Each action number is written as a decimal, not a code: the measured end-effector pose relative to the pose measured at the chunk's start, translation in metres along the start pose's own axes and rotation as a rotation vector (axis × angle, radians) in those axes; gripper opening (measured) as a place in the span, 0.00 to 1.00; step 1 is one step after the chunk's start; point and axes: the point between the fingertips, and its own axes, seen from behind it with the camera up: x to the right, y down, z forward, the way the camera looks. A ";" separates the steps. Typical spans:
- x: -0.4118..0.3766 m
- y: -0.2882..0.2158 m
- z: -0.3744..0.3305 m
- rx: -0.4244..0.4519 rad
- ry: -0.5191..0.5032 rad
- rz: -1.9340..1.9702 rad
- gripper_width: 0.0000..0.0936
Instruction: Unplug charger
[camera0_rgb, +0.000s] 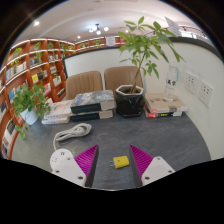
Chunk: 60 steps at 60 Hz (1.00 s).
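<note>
Hovering hand-held gripper (113, 162) spread wide | small yellow object (120, 161) between fingers, unidentifiable | white cable (70, 133) beyond

Grey table (150, 140) runs ahead of the fingers to a white wall (195, 60). Beyond and to the left: tall bookshelves (35, 68), red-framed, packed with books (titles unreadable). Two tan chairs (100, 80) stand at the table's far edge, straight ahead. Potted plant in a dark pot (130, 98) on the table beyond the fingers; a smaller leafy plant (28, 100) far left. Stacked books (88, 104) between them. Ceiling spotlights (97, 30) lit; room evenly bright.
</note>
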 end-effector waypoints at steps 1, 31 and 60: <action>-0.001 -0.006 -0.007 0.016 0.002 0.001 0.63; -0.107 -0.027 -0.233 0.226 -0.012 -0.035 0.90; -0.178 0.052 -0.309 0.186 -0.098 -0.076 0.90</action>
